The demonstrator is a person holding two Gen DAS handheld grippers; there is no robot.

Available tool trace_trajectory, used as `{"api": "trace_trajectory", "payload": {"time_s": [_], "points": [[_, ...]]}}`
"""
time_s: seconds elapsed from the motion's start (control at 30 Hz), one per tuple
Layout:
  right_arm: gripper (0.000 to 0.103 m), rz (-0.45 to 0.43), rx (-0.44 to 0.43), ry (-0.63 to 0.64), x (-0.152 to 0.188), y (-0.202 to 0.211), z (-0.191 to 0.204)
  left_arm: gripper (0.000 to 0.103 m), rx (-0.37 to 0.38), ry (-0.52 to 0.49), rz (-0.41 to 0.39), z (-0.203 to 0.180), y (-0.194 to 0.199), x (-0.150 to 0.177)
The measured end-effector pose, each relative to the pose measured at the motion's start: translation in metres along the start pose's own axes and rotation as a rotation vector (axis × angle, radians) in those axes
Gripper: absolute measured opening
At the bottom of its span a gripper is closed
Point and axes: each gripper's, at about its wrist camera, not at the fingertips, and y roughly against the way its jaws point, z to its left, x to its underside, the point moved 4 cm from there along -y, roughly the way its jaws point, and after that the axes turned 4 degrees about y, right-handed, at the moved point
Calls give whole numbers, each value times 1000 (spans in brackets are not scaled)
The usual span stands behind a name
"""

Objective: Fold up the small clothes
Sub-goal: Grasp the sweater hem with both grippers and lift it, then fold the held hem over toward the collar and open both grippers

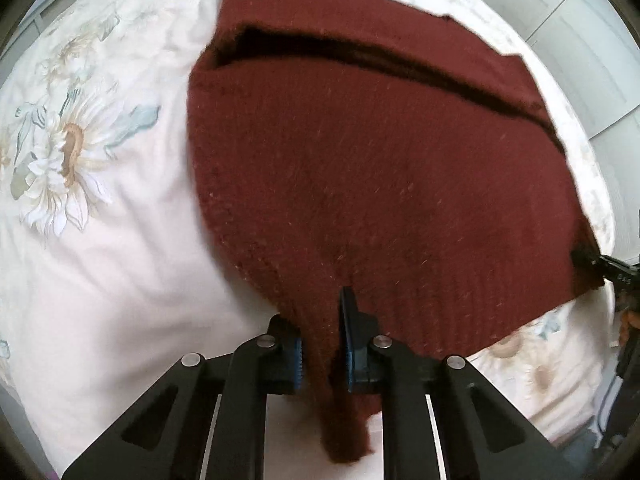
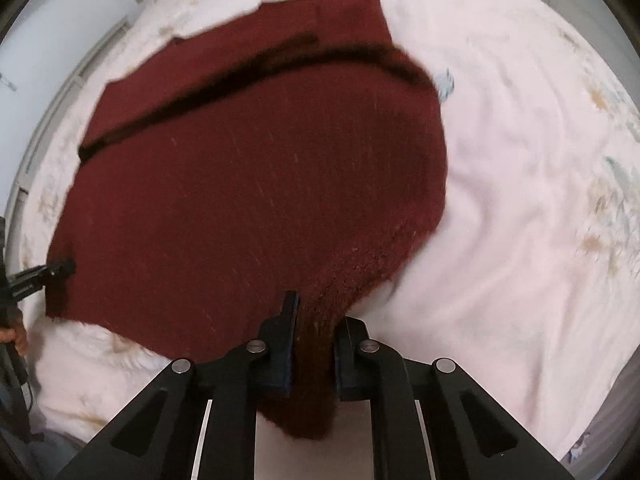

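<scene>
Dark red knit garment (image 1: 360,168) lies spread on a pale bedcover (image 1: 120,280) printed with large white flowers (image 1: 66,160). A dark fold line runs across the upper part of the knit, with a further layer of the same fabric showing beyond it.

Left gripper (image 1: 324,344): jaws closed on the near left corner of the garment. The ribbed edge is bunched between the blue pads and a tail of fabric hangs below them. The cloth is drawn up from the bedcover at this corner.

Right gripper (image 2: 314,344): jaws closed on the near right corner, fabric gathered between the fingers and hanging below in the same way. In the left wrist view its tip shows at the garment's far right edge.

Both views are blurred. White panelled surfaces (image 1: 580,40) stand past the bed's far edge.
</scene>
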Motion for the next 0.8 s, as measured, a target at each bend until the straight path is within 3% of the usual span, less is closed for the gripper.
{"api": "trace_trajectory", "payload": {"time_s": [0.33, 0.53, 0.8], "points": [[12, -228, -79, -49, -82, 55, -4, 10, 69, 5, -143, -16, 69, -50], [12, -335, -72, -43, -130, 73, 11, 10, 95, 63, -256, -6, 109, -105], [12, -360, -25, -52, -222, 50, 11, 10, 43, 132, -313, 24, 110, -186]]}}
